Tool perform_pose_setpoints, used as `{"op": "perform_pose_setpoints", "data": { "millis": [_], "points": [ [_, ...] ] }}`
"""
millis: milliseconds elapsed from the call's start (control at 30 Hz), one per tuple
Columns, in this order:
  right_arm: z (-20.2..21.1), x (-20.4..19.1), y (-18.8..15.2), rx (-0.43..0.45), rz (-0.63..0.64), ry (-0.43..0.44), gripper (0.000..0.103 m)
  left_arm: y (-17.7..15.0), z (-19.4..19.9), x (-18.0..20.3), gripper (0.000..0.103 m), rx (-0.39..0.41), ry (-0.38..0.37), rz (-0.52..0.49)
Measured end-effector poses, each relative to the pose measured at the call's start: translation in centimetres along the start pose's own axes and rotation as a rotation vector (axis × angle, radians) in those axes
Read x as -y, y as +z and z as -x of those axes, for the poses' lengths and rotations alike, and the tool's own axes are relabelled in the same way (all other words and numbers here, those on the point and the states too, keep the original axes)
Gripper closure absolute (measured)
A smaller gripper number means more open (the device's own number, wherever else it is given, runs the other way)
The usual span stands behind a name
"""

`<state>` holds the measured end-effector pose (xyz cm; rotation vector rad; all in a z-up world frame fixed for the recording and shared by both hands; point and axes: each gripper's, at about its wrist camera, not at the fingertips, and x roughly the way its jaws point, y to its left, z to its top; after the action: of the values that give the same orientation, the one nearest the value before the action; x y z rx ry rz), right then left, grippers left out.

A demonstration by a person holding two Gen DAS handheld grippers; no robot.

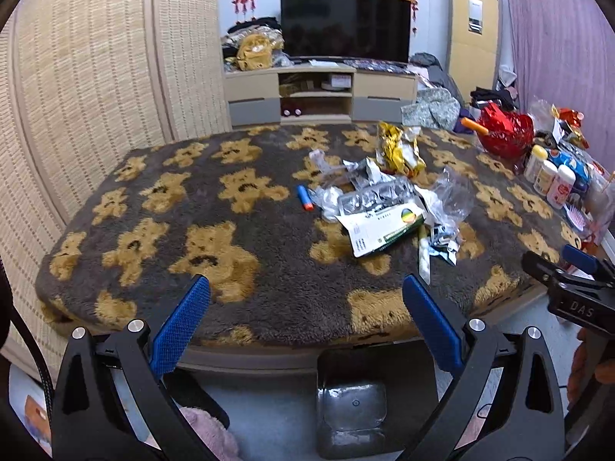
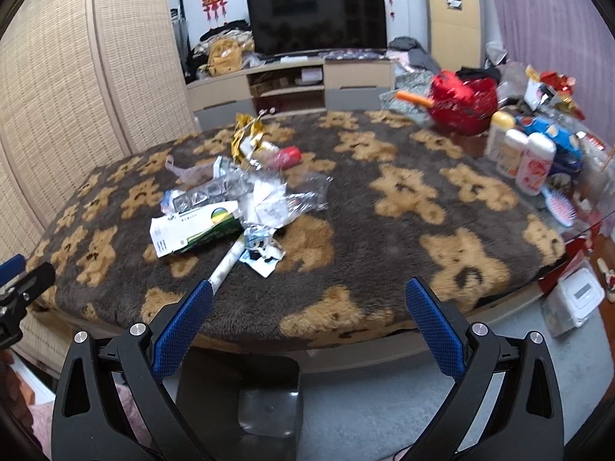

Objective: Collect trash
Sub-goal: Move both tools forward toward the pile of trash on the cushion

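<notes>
A heap of trash lies mid-table on a bear-patterned blanket (image 1: 215, 207): a flattened white and green carton (image 1: 378, 226) (image 2: 194, 226), clear plastic wrap (image 1: 449, 196) (image 2: 303, 196), foil blister packs (image 1: 373, 196), a gold wrapper (image 1: 399, 146) (image 2: 246, 138), a white tube (image 2: 226, 265), torn paper (image 2: 263, 255). A blue and orange dart (image 1: 305, 197) lies left of the heap. My left gripper (image 1: 305, 292) hangs open over the near edge, empty. My right gripper (image 2: 309, 296) is open too, its left fingertip (image 2: 201, 294) close to the tube's end.
A dark bin (image 1: 351, 411) (image 2: 269, 403) stands on the floor below the table's near edge. A red basket (image 1: 507, 134) (image 2: 461, 103), bottles (image 1: 553, 180) (image 2: 522, 157) and a pink brush (image 2: 559, 205) crowd the right side. A TV stand (image 1: 319, 88) is behind.
</notes>
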<state>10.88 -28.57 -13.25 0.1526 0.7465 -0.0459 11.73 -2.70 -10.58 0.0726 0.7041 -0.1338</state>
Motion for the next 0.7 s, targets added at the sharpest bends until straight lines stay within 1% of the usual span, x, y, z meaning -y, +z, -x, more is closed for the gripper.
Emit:
{"op": "perform_pose_setpoints", "data": {
  "millis": [67,133,167,200,233,267,300,367,467,567,700],
  "points": [
    [-1.6,-0.3,0.2,-0.022,0.002,0.023,0.013,0.2,-1.3,0.2,0.008,-0.014,-0.019,-0.015],
    [-3.2,-0.7,0.5,-0.037,0.014,0.042,0.027,0.5,-2.9,0.3,0.008,-0.032,-0.032,-0.026],
    [-3.8,-1.0,0.6,-0.042,0.019,0.049,0.031,0.6,-3.4,0.3,0.008,-0.037,-0.035,-0.029],
    [-4.9,-1.4,0.7,-0.055,0.027,0.061,0.040,0.8,-4.0,0.3,0.009,-0.044,-0.041,-0.031],
    [-5.6,-1.5,0.8,-0.066,0.032,0.073,0.046,1.0,-4.8,0.3,0.009,-0.051,-0.049,-0.033],
    [-6.5,-1.7,1.0,-0.080,0.035,0.090,0.052,1.2,-5.6,0.3,0.012,-0.059,-0.054,-0.034],
    [-7.2,-1.8,1.0,-0.092,0.034,0.102,0.057,1.4,-6.3,0.4,0.014,-0.069,-0.058,-0.037],
    [-8.7,-1.8,1.2,-0.114,0.032,0.115,0.059,1.7,-7.3,0.6,0.024,-0.081,-0.070,-0.043],
    [-9.9,-1.6,1.5,-0.122,0.028,0.112,0.060,2.2,-9.2,1.0,0.030,-0.103,-0.078,-0.055],
    [-10.7,-1.4,2.0,-0.125,0.016,0.127,0.060,2.6,-10.9,1.1,0.034,-0.129,-0.097,-0.050],
    [-11.6,-1.7,2.3,-0.132,0.032,0.149,0.060,2.9,-12.9,1.2,0.034,-0.165,-0.134,-0.033]
  ]
}}
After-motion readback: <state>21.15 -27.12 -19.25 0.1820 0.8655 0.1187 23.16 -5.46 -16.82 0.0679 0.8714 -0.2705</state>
